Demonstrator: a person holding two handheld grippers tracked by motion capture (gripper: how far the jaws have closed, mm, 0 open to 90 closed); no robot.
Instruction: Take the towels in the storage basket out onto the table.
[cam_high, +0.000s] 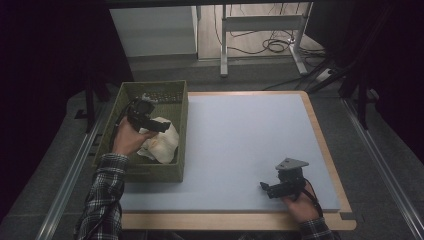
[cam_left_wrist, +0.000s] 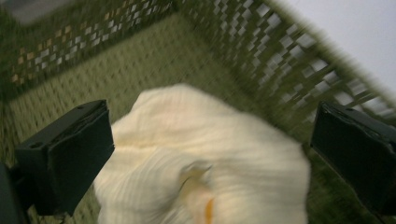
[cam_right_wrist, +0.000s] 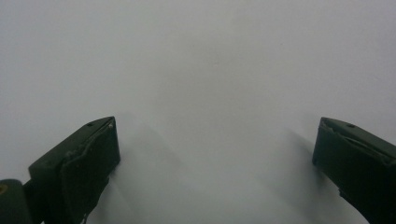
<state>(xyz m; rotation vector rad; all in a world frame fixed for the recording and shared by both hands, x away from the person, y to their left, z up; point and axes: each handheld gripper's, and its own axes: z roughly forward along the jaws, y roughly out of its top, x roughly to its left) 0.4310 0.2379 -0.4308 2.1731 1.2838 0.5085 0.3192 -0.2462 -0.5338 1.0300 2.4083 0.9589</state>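
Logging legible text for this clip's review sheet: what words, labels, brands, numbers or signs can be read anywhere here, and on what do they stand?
None can be read.
The cream cloth in the green basket shows a small orange mark, too blurred to tell whether it is lettering.
The left gripper, the right gripper, the grey mat and the basket walls bear no visible text.

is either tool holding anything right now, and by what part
Nothing is held. The left tool is open above the cream cloth in the green basket; the right tool is open over the bare mat.
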